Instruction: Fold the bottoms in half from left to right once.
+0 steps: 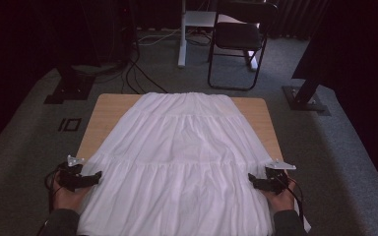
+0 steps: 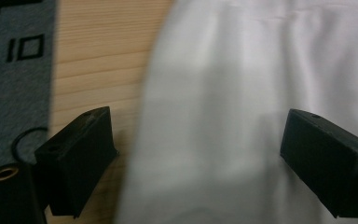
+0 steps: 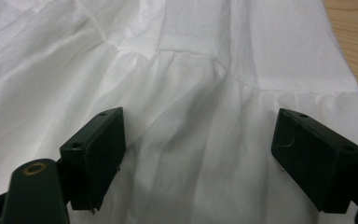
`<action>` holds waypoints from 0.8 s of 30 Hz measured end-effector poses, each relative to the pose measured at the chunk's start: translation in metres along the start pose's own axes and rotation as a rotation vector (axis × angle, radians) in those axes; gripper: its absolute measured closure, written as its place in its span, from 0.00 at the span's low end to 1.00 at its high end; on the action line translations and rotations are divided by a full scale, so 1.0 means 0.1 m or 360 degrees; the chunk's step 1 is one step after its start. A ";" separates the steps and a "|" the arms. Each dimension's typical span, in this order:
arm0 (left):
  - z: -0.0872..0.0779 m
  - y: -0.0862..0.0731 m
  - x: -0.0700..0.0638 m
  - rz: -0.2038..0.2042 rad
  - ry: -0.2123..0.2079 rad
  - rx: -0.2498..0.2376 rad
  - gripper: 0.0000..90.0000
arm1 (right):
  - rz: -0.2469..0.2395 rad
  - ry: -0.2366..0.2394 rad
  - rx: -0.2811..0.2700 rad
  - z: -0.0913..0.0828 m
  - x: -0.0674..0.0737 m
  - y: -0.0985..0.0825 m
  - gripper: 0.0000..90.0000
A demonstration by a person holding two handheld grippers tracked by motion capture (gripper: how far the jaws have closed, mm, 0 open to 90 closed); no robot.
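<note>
Hands at both sides of one white skirt (image 1: 179,157), which lay spread flat over the wooden table (image 1: 106,110).

We held our left gripper (image 1: 97,176) and right gripper (image 1: 251,179) low and level, pointing inward at the skirt's side edges. Both sets of jaws stood wide with nothing gripped, cloth lying beneath them. On the carpet (image 2: 14,88) beside the table we read a black "10" mark (image 2: 25,47).

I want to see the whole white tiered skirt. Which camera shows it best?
The high view: the white tiered cotton skirt lies spread across the wooden table. The gripper views show just close-up patches of its edges.
</note>
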State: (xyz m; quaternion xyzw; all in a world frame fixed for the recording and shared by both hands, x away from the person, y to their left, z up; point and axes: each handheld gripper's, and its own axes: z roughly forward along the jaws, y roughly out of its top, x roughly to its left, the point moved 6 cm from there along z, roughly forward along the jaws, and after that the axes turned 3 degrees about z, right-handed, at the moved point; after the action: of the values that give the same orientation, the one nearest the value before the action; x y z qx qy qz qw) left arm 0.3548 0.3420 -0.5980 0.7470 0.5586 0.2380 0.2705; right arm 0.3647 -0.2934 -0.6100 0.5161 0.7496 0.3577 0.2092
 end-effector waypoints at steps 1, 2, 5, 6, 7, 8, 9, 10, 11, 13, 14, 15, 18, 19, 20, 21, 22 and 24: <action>0.00 0.00 -0.03 0.0017 -0.0016 -0.0003 0.11 | 0.0000 0.0000 0.0000 0.00 0.00 0.00 0.19; 0.00 0.00 -0.03 0.0017 -0.0016 -0.0003 0.11 | 0.0000 0.0000 0.0000 0.00 0.00 0.00 0.19; -0.01 0.02 -0.08 0.0045 -0.0039 -0.0004 0.17 | 0.0000 0.0000 0.0000 0.00 0.00 0.00 0.19; -0.03 0.02 -0.09 0.0046 -0.0042 -0.0006 0.31 | 0.0004 -0.0002 -0.0004 -0.01 0.00 0.00 0.22; -0.07 0.03 -0.10 0.0066 -0.0063 -0.0007 0.44 | 0.0007 -0.0007 -0.0012 -0.02 0.00 -0.01 0.25; -0.08 0.04 -0.10 0.0066 -0.0073 -0.0005 0.58 | 0.0021 -0.0021 -0.0019 -0.03 0.00 -0.01 0.28; -0.09 0.04 -0.11 0.0068 -0.0086 -0.0001 0.70 | 0.0030 -0.0033 -0.0021 -0.03 0.00 -0.01 0.33; -0.09 0.04 -0.12 0.0070 -0.0098 0.0001 0.80 | 0.0036 -0.0052 -0.0010 -0.05 0.01 -0.01 0.41; -0.09 0.04 -0.12 0.0073 -0.0100 0.0000 0.88 | 0.0038 -0.0042 -0.0004 -0.10 0.00 -0.01 0.44; -0.09 0.04 -0.12 0.0104 -0.0054 -0.0001 0.95 | 0.0042 -0.0102 -0.0068 -0.23 -0.05 0.05 0.49; -0.09 0.04 -0.11 0.0117 -0.0033 0.0002 0.96 | 0.0049 -0.0132 -0.0096 -0.29 -0.09 0.07 0.49; -0.09 0.04 -0.09 0.0121 -0.0009 0.0004 0.96 | 0.0069 -0.0176 -0.0112 -0.36 -0.15 0.09 0.50; -0.10 0.05 0.03 0.0105 0.0061 0.0012 0.97 | 0.0146 -0.0262 -0.0088 -0.48 -0.35 0.03 0.50; -0.11 0.04 0.08 0.0099 0.0089 0.0016 0.97 | 0.0170 -0.0265 -0.0080 -0.50 -0.42 -0.02 0.48; -0.11 0.04 0.08 0.0099 0.0089 0.0016 0.97 | 0.0193 -0.0272 -0.0053 -0.49 -0.47 -0.06 0.46; -0.12 0.05 0.15 0.0084 0.0108 0.0012 0.97 | 0.0195 -0.0292 -0.0030 -0.49 -0.50 -0.09 0.43; -0.12 0.05 0.15 0.0084 0.0108 0.0012 0.97 | 0.0197 -0.0299 -0.0003 -0.48 -0.53 -0.13 0.39; -0.11 0.06 0.24 0.0091 0.0158 0.0026 0.97 | 0.0225 -0.0276 0.0039 -0.44 -0.55 -0.18 0.33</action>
State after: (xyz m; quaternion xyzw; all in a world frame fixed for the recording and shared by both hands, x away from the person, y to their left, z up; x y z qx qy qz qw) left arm 0.3579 0.3656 -0.5848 0.7521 0.5518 0.2778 0.2296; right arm 0.3443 -0.3622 -0.5973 0.5992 0.6946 0.3165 0.2413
